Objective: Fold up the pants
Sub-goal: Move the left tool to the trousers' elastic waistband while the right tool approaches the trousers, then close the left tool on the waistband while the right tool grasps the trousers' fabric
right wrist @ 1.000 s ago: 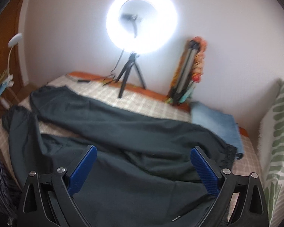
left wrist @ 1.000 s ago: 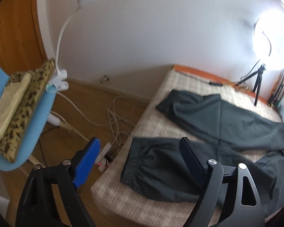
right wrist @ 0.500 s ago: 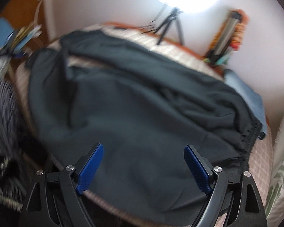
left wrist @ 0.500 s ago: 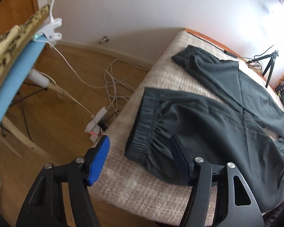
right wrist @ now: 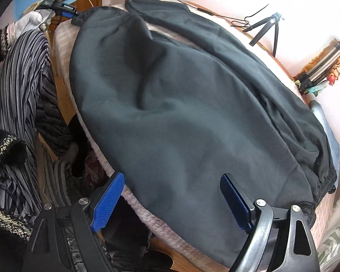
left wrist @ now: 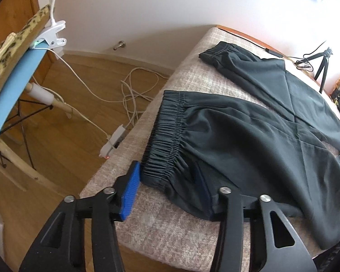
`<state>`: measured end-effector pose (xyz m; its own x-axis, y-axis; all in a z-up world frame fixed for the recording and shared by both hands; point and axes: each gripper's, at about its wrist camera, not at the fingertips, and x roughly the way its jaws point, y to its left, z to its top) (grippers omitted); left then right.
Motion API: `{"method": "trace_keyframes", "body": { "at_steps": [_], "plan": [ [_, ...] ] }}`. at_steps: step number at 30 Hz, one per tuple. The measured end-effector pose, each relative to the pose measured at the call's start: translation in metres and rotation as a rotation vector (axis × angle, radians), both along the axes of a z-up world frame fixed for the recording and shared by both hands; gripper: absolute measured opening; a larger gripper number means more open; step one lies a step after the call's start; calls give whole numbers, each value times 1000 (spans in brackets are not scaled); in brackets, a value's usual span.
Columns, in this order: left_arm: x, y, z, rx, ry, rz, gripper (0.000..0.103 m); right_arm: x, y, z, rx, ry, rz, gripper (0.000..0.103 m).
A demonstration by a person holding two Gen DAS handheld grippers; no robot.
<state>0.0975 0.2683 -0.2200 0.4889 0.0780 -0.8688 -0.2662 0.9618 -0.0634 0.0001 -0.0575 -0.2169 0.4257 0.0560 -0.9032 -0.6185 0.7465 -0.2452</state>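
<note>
Dark grey pants (left wrist: 256, 136) lie spread on a beige checked bed (left wrist: 165, 222), legs apart. My left gripper (left wrist: 167, 195) is open at the elastic cuff (left wrist: 167, 140) of the near leg, at the bed's corner; its left pad sits beside the cuff and its right finger is half under the cloth. In the right wrist view the pants (right wrist: 181, 104) fill the bed. My right gripper (right wrist: 172, 201) is open, its jaws straddling the near edge of the cloth by the waistband (right wrist: 324, 185). The left gripper (right wrist: 63, 8) shows far off at the cuff.
A blue chair (left wrist: 13, 77) with leopard cloth, a clip lamp (left wrist: 54, 34) and loose cables (left wrist: 133, 90) stand on the wood floor to the left. A tripod (right wrist: 267, 29) and clutter (right wrist: 321, 63) stand at the bed's far side. Striped clothing (right wrist: 18, 86) lies left of the bed.
Both grippers have come down and forward to the pants. The left one now reaches the near leg's cuff; the right one reaches the cloth's near edge. Both stay open.
</note>
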Motion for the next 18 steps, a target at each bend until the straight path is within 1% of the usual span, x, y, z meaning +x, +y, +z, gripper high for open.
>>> {"method": "trace_keyframes", "body": {
  "at_steps": [2, 4, 5, 7, 9, 10, 11, 12, 13, 14, 15, 18],
  "plan": [
    [-2, 2, -1, 10, -2, 5, 33, 1, 1, -6, -22, -4, 5, 88],
    [-4, 4, 0, 7, -9, 8, 27, 1, 4, -10, -40, -7, 12, 88],
    [-4, 6, 1, -1, -14, 7, 26, 0, 4, -12, -47, -13, 14, 87],
    [-5, 5, 1, -3, -19, 2, 25, -1, 5, -15, -72, -22, 14, 78],
    [-5, 3, 1, 2, -21, -3, 24, 1, 5, -18, -82, -17, 11, 55],
    [-5, 2, 2, 8, -28, -4, 23, 2, 4, -17, -61, -2, 9, 48],
    [-7, 2, 3, 11, -36, -3, 21, 4, 2, -15, -22, 24, 4, 30],
    [-7, 1, 5, 12, -44, -1, 20, 5, 1, -14, -4, 35, -3, 24],
    [-7, 1, 8, 15, -55, 2, 11, 7, -1, -11, 10, 34, -14, 24],
    [-8, 1, 11, 20, -64, 7, 8, 8, -3, -8, 19, 23, -23, 17],
    [-9, 2, 14, 20, -74, 12, 8, 9, -5, -3, 28, 10, -33, 8],
    [-11, 7, 23, 9, -100, 21, 8, 14, -17, 15, 73, -34, -71, 4]
  ]
}}
